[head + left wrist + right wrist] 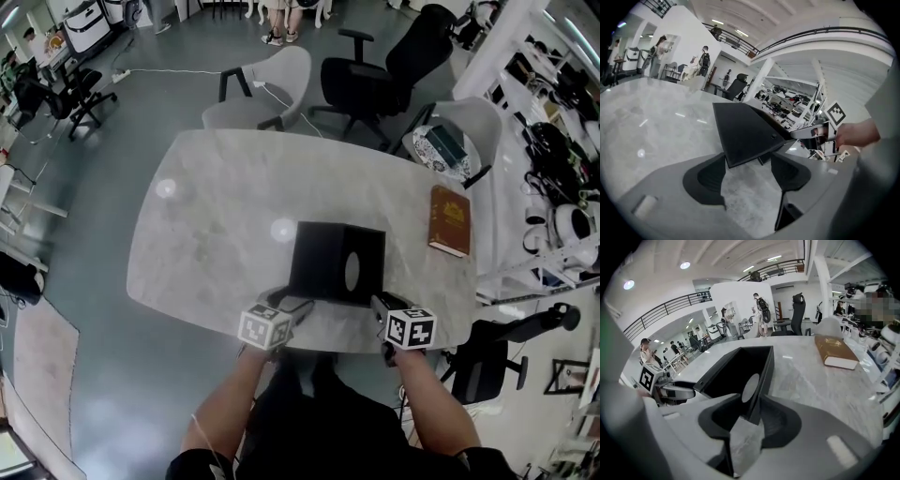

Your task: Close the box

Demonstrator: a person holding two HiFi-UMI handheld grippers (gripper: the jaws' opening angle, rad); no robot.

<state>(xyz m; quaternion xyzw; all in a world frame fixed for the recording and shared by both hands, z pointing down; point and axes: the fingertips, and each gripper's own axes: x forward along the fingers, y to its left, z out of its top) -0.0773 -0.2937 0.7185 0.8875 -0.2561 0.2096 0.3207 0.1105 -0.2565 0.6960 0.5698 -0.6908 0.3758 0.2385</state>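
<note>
Right gripper view: right gripper (749,412) with jaws wide apart astride the thin near wall of the open black box (736,369), pads clear of it, brown book (834,351) well beyond the jaws on the surface (806,380). Left gripper view: left gripper (747,174) with jaws apart and empty, corner of a box flap just ahead of the gap.

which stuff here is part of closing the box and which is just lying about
For the job:
box, open
right hand-held gripper, jaws open either side of a box wall
left hand-held gripper, jaws open at a box corner

Lying about:
book on the table
chairs beyond the table
</note>
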